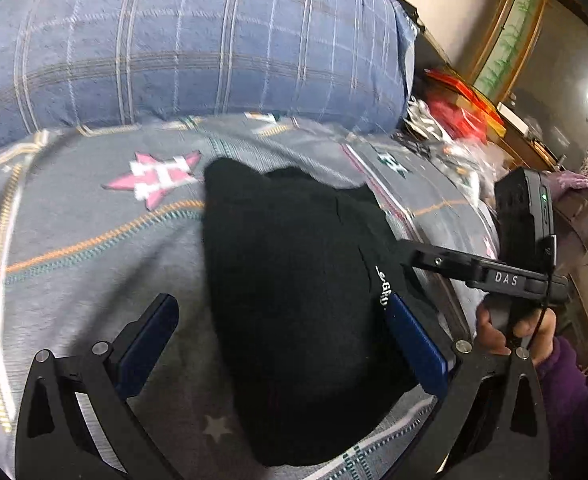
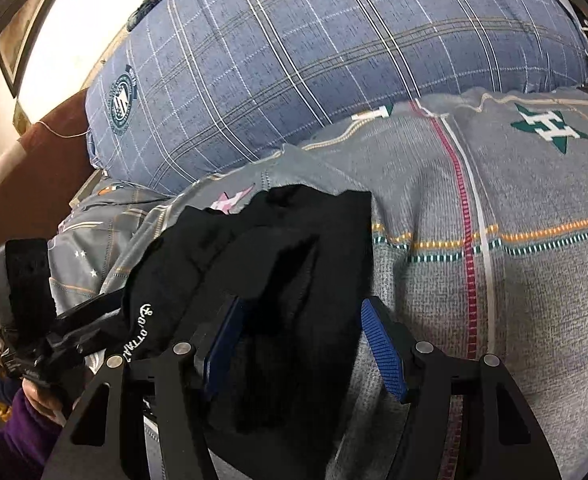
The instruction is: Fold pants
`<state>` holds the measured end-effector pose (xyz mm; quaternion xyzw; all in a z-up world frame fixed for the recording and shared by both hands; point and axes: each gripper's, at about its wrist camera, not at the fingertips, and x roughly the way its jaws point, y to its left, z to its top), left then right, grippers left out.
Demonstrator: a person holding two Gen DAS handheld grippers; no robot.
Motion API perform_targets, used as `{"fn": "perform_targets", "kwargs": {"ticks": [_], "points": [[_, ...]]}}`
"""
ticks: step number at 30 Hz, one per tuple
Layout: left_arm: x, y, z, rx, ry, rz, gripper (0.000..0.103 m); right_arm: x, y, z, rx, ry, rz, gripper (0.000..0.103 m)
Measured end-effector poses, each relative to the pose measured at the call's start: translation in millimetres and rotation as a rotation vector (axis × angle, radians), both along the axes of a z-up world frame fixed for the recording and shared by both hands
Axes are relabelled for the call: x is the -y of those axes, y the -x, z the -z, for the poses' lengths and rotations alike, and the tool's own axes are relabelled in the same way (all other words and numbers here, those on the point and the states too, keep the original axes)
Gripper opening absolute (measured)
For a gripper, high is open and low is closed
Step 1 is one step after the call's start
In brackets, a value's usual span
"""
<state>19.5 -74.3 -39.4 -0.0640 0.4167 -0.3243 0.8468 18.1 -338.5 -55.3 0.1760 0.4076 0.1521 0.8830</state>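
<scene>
With both sets of jaws standing wide and holding nothing, the left gripper (image 1: 281, 344) and right gripper (image 2: 306, 344) are hovering over the black pants (image 1: 294, 300) lying bunched between their fingers on the grey bedspread (image 1: 73, 240), so each should be closing on one edge only before lifting.

Grey patterned bedspread (image 2: 534, 280), blue plaid pillow (image 2: 334, 60)

Dim indoor light is leaving the black pants (image 1: 302, 300) detailless; fisheye edges are bending, the left view blurring
</scene>
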Motion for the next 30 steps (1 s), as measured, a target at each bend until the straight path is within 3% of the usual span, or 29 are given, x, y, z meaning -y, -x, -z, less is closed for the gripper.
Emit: {"fn": "perform_targets", "kwargs": {"ticks": [4, 9, 11, 15, 19, 21, 23, 30], "points": [[2.4, -9.2, 10.6, -0.091, 0.068, 0.021, 0.103, 3.8, -3.4, 6.7, -0.024, -0.043, 0.004, 0.067], [1.0, -9.0, 11.7, -0.109, 0.111, 0.033, 0.103, -4.7, -2.3, 6.3, -0.016, -0.067, -0.049, 0.066], [0.7, -8.4, 11.3, -0.119, 0.141, 0.041, 0.103, -8.7, -0.6, 4.1, 0.002, -0.037, -0.055, 0.056], [1.1, -2.7, 5.6, -0.085, 0.149, 0.041, 0.099, -13.6, 3.8, -2.3, 0.055, 0.054, -0.032, 0.012], [-0.8, 0.9, -4.8, -0.038, 0.173, 0.042, 0.087, -13.5, 6.6, -6.8, 0.085, 0.058, -0.030, 0.010], [-2.8, 0.1, -8.5, -0.031, 0.190, 0.037, 0.076, -15.4, 11.5, -13.4, 0.127, 0.071, -0.029, 0.010], [-5.3, 0.2, -13.3, -0.021, 0.206, 0.030, 0.072, -17.4, 16.8, -21.5, 0.172, 0.074, -0.030, 0.010], [-22.2, 9.5, -43.0, 0.087, 0.224, -0.017, 0.071, -34.6, 23.4, -48.0, 0.304, 0.081, -0.040, 0.010]]}}
